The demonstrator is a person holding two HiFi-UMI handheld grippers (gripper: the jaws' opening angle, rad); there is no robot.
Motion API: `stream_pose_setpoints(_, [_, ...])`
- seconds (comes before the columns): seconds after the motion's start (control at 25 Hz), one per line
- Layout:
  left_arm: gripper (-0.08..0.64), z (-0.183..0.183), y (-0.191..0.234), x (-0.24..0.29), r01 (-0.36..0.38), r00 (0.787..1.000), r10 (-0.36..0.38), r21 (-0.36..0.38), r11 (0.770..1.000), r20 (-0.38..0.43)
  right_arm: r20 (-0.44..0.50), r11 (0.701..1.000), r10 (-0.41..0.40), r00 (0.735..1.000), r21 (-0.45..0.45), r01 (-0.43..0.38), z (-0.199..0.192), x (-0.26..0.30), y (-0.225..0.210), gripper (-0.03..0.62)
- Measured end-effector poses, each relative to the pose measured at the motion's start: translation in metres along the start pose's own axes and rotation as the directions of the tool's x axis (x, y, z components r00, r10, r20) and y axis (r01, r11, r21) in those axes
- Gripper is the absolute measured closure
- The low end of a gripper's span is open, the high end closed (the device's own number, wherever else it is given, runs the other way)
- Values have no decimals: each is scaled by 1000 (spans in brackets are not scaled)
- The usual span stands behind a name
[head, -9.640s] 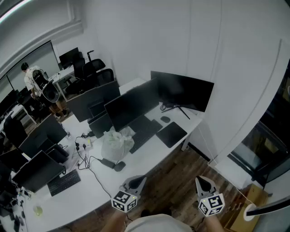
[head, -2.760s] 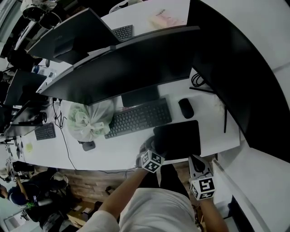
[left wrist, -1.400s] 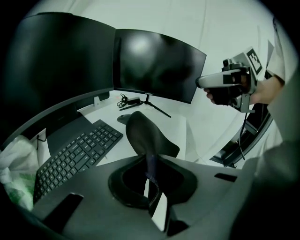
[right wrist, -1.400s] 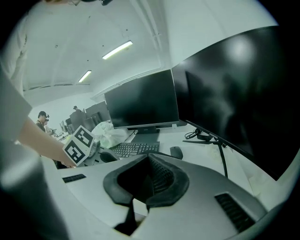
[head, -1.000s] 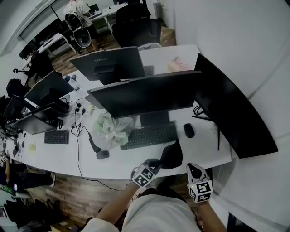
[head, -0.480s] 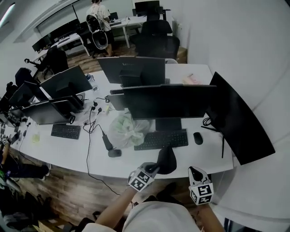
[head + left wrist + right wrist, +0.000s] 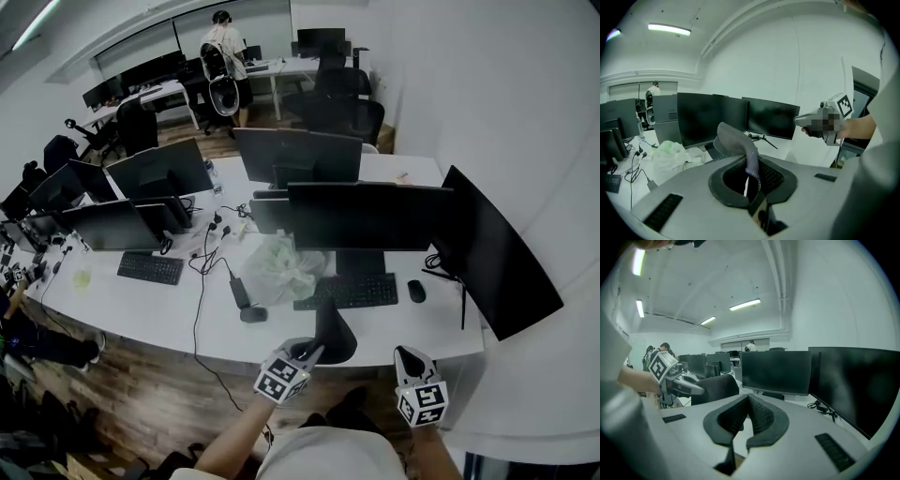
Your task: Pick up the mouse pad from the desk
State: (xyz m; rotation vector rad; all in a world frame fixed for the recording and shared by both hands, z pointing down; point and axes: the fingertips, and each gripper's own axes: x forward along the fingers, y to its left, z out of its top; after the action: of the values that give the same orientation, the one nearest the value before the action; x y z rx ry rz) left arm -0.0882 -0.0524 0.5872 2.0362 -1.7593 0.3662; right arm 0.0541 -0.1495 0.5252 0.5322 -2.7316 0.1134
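My left tool [image 7: 309, 352] grips the mouse pad [image 7: 334, 330]. Earlier it lay flat on the counter [image 7: 159, 314]; now it curls upward, lifted off. My right tool [image 7: 405, 356] is closed and empty.

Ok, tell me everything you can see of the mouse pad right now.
The mouse pad is a thin, dark, flexible sheet with no print visible. It is up off the desk, pinched at one edge between the shut jaws of the left gripper. It rises from the grip and curls over at its free end, bowed rather than flat. Nothing else touches it; the right gripper is apart from it, shut and empty.
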Motion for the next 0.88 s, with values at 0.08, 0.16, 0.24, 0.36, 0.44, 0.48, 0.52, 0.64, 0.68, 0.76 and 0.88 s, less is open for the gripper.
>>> stream_pose_setpoints(0.08, [518, 5, -3, -16, -10, 1000, 11, -8, 1000, 30, 17, 1000, 0, 1000, 8, 0, 7, -10, 9, 580])
stream_pose_setpoints(0.16, [518, 9, -8, -31, -20, 998, 21, -17, 1000, 54, 30, 1000, 1, 1000, 9, -1, 12, -20, 16, 580])
stream_pose_setpoints(0.24, [518, 11, -13, -45, -32, 997, 34, -18, 999, 73, 41, 1000, 6, 999, 4, -6, 16, -31, 21, 580])
stream_pose_setpoints(0.36, [518, 15, -21, -66, -57, 993, 59, -23, 998, 98, 54, 1000, 24, 998, -14, -23, 21, -45, 28, 580])
stream_pose_setpoints(0.44, [518, 18, -26, -78, -75, 990, 78, -29, 997, 114, 61, 999, 38, 997, -30, -36, 24, -55, 29, 580])
stream_pose_setpoints(0.48, [518, 21, -29, -83, -84, 989, 87, -31, 996, 122, 65, 998, 43, 997, -38, -41, 26, -59, 27, 580])
stream_pose_setpoints(0.52, [518, 23, -31, -88, -93, 987, 97, -33, 995, 130, 70, 998, 48, 996, -42, -45, 29, -63, 25, 580])
stream_pose_setpoints(0.64, [518, 32, -38, -101, -123, 981, 127, -36, 992, 148, 88, 997, 62, 994, -44, -59, 35, -77, 17, 580])
stream_pose_setpoints(0.68, [518, 36, -40, -104, -135, 978, 139, -37, 990, 153, 92, 997, 66, 994, -43, -63, 37, -80, 13, 580])
stream_pose_setpoints(0.76, [518, 40, -43, -107, -159, 974, 164, -43, 986, 157, 96, 996, 77, 992, -41, -74, 41, -87, 6, 580])
stream_pose_setpoints(0.88, [518, 46, -49, -114, -193, 966, 198, -48, 980, 168, 110, 994, 99, 989, -61, -93, 47, -94, -1, 580])
